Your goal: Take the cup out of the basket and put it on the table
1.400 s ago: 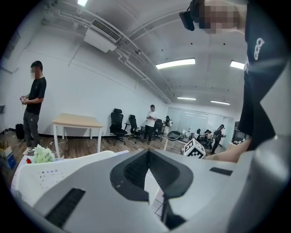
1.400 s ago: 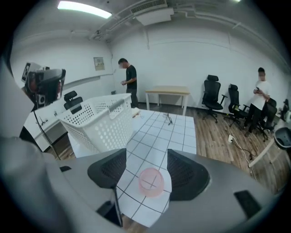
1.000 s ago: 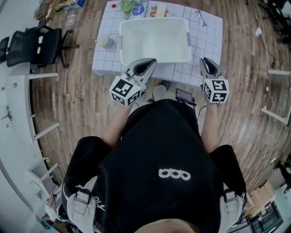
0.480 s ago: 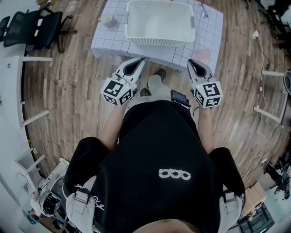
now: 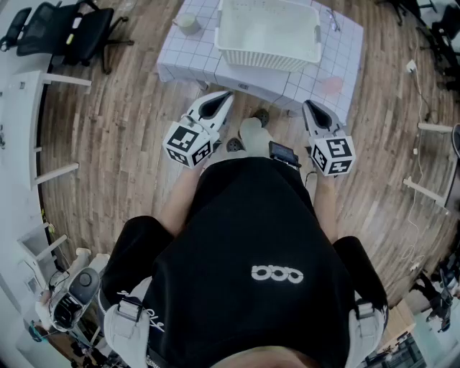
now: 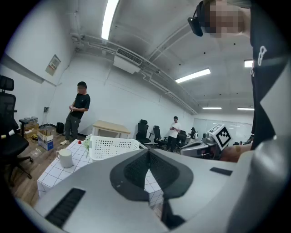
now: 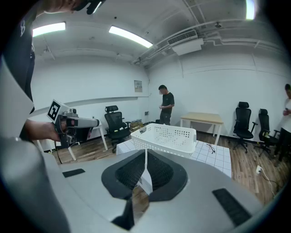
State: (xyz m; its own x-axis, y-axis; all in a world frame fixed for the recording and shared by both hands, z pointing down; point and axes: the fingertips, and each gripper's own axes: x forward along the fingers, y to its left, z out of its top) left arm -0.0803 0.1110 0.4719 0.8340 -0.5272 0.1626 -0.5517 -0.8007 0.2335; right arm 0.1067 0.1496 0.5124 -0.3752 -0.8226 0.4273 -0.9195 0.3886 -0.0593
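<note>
Nearest, lower half of the head view: the person's black shirt. Just beyond it, centre-left, the grey left gripper with its marker cube; its jaws are pressed together and its own view shows nothing between the pads. Centre-right, the matching right gripper; its jaws are likewise closed and empty. Both hang over the brown wooden plank floor, short of the table edge and touching nothing. Further, along the top of the frame: the table under a white gridded cloth. On it, top centre, stands the white perforated plastic basket, whose inside looks bare as far as can be seen. At upper left a pale cream cup with a handle stands upright on the cloth, near the basket's left wall but outside it and not touching. Judgement: cup is out and set down, so the task looks finished and nothing obvious is left. Farthest, upper-left corner: a black office chair.
</note>
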